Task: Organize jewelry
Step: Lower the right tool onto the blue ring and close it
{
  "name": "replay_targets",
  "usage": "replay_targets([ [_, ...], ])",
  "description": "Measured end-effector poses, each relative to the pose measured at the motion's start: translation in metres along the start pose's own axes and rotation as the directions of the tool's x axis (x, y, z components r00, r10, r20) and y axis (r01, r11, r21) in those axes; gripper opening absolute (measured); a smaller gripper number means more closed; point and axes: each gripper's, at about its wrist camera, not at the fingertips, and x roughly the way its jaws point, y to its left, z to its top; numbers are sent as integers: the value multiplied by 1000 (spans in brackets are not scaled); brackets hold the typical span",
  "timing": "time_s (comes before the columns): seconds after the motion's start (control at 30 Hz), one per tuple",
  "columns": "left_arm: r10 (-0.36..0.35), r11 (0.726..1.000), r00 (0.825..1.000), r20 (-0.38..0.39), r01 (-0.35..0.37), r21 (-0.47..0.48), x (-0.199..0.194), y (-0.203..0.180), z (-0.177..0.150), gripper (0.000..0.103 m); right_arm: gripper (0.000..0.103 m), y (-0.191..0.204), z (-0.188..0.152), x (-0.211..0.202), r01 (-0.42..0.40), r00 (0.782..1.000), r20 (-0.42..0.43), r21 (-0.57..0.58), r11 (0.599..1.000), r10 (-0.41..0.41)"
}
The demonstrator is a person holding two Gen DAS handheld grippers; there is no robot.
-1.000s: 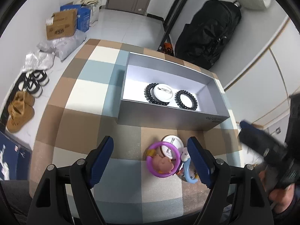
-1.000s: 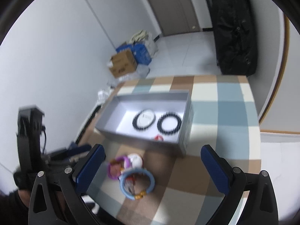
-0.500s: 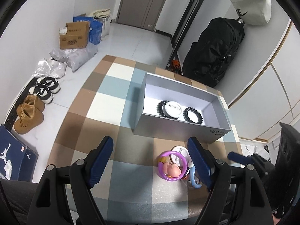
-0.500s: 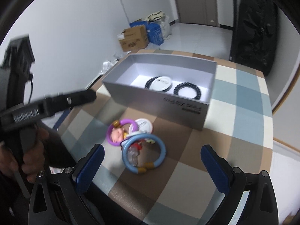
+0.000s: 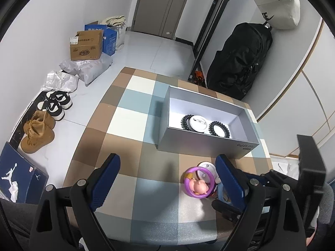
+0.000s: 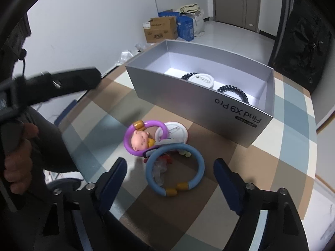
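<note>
Checked table in a white-walled room, jewellery half sorted

The checked tablecloth (image 5: 134, 125) bears a silver box (image 6: 188, 96) holding two black coil bands; a purple ring (image 6: 134, 144) and blue ring (image 6: 196, 167) lie before it (touching); left gripper (image 5: 167, 179) has just been widening, right gripper (image 6: 169, 177) narrowing, both empty; shoes (image 5: 56, 104) and cardboard box (image 5: 85, 46) sit on the floor.

Left wrist view high over table (image 5: 134, 198); right wrist nearer, lower (both share grey box (image 6: 201, 102)).
</note>
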Motion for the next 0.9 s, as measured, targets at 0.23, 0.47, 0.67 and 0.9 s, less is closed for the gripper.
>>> replay_targets([
  [0.23, 32, 999, 999, -9, -32, -22, 2, 8, -1, 89, 60, 0, -3, 7, 16, 999, -48, -5, 1000, -17],
  [0.47, 32, 999, 999, -40, -33, -32, 8, 10, -3, 89, 60, -7, -3, -5, -9, 1000, -20, 36, 999, 10],
  [0.67, 4, 998, 995, -100, 2, 60, 17, -8, -11, 89, 60, -19, -2, -12, -21, 1000, 6, 108, 994, 21],
  [0.9, 28, 979, 988, -151, 4, 205, 23, -29, -22, 89, 60, -37, 0, -31, -23, 998, 66, 196, 980, 11],
])
